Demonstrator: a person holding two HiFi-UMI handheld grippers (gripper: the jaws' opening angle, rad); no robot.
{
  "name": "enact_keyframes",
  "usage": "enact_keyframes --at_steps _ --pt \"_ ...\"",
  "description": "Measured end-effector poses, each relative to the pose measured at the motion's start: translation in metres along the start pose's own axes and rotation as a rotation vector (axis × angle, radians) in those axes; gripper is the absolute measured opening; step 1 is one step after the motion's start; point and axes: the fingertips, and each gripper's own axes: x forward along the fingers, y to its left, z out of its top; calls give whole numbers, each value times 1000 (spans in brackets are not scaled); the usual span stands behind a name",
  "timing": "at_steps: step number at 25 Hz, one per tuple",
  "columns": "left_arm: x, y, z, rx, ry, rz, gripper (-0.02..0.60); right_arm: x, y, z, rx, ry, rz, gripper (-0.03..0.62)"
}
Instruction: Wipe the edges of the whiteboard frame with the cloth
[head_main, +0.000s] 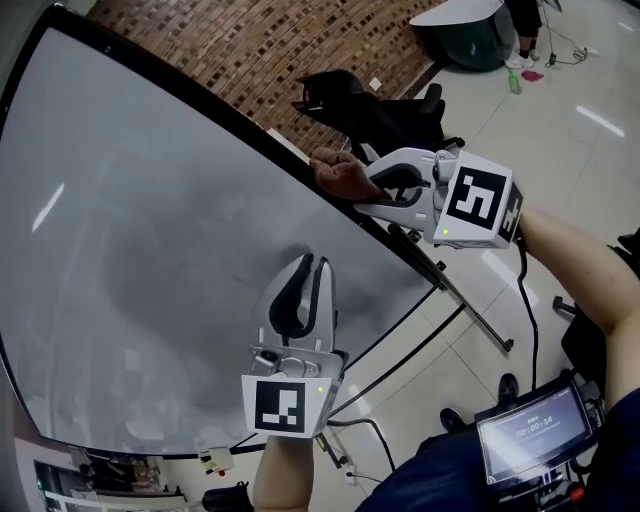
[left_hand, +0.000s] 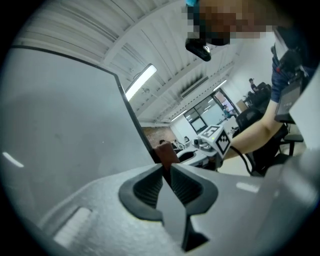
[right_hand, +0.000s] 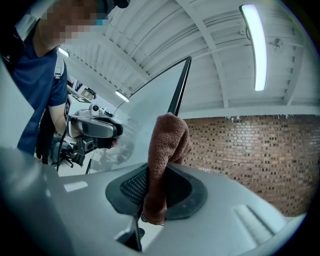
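While the right claw clamps the cloth against the whiteboard frame, that edge slants down-right. The empty left claw, jaws together, is farther away

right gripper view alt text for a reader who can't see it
The right gripper, shut on a brown cloth, holds it at the whiteboard's black frame. The board's pale surface lies left, a brick wall right.
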Motion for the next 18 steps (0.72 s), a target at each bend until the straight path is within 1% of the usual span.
enact_keyframes --at_steps 5,7,12,15,18 --pt "5 -9 -17 -72 18 -23 54 2 7 -27 45 28 0 64" --pt "9 -13 -24 -95 22 -44 54 2 7 -35 66 34 -8 64" --pt "16 -24 -41 -140 15 -145 54 -1 3 -47 103 51 -59 64" --pt "22 -31 -49 -191 9 -228 54 -2 1 -50 117 78 -101 64" --pt "25 -45 -58 -218 17 -315 54 -9 6 -53 130 97 -149 64"
